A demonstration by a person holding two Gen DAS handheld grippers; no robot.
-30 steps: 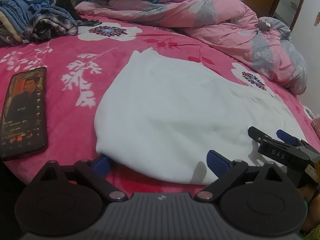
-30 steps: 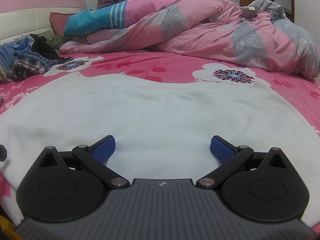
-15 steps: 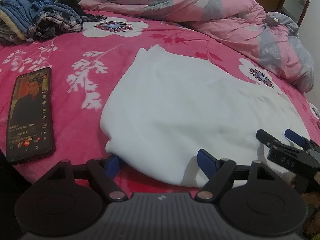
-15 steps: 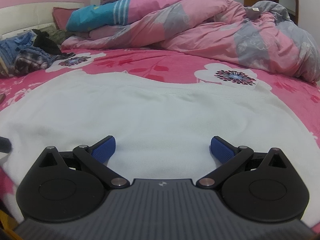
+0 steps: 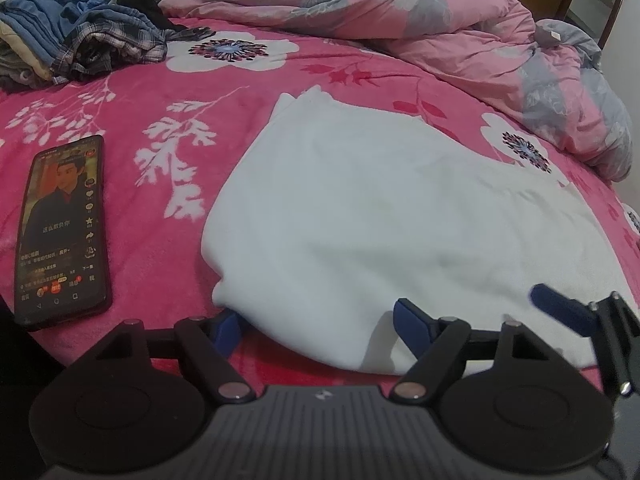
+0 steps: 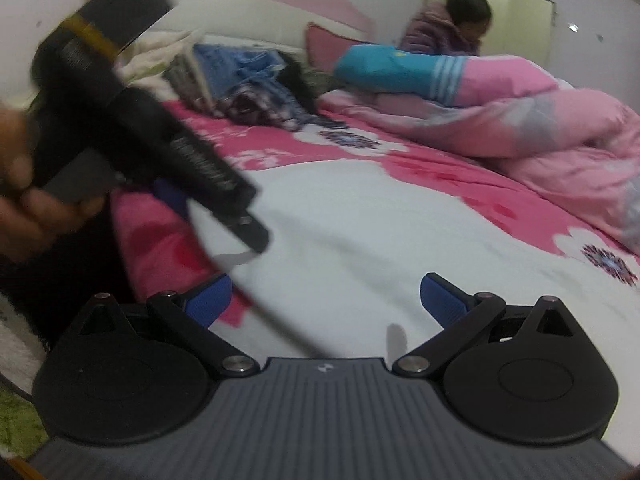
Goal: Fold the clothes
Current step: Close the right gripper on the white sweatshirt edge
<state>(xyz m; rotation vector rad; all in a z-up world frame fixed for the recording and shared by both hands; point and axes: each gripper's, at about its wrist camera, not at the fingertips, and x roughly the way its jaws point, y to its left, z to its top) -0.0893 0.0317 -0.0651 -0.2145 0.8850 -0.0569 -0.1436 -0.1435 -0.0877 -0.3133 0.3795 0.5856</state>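
A white garment (image 5: pixel 380 208) lies spread flat on the pink flowered bedspread (image 5: pixel 180 92). My left gripper (image 5: pixel 320 324) stands at its near left corner with its jaws wide. The hem lies between the fingers, and the left pad (image 5: pixel 228 326) is tucked against the cloth's edge. My right gripper (image 6: pixel 328 300) hovers open over the garment's (image 6: pixel 380 232) near edge, tilted, with nothing pinched. One of the right gripper's blue fingers (image 5: pixel 554 306) shows at the right of the left wrist view. The right wrist view shows the left gripper's black housing (image 6: pixel 120 112) and the hand (image 6: pixel 24 196) holding it.
A lit phone (image 5: pixel 60 228) lies left of the garment. A pile of blue and plaid clothes (image 5: pixel 80 40) sits at the far left. A bunched pink and grey quilt (image 5: pixel 460 36) fills the far side. A person (image 6: pixel 452 28) sits beyond it by the headboard (image 6: pixel 248 12).
My right gripper has swung and rolled, so its view now tilts and takes in the left gripper and hand. My left jaws have narrowed somewhat around the hem.
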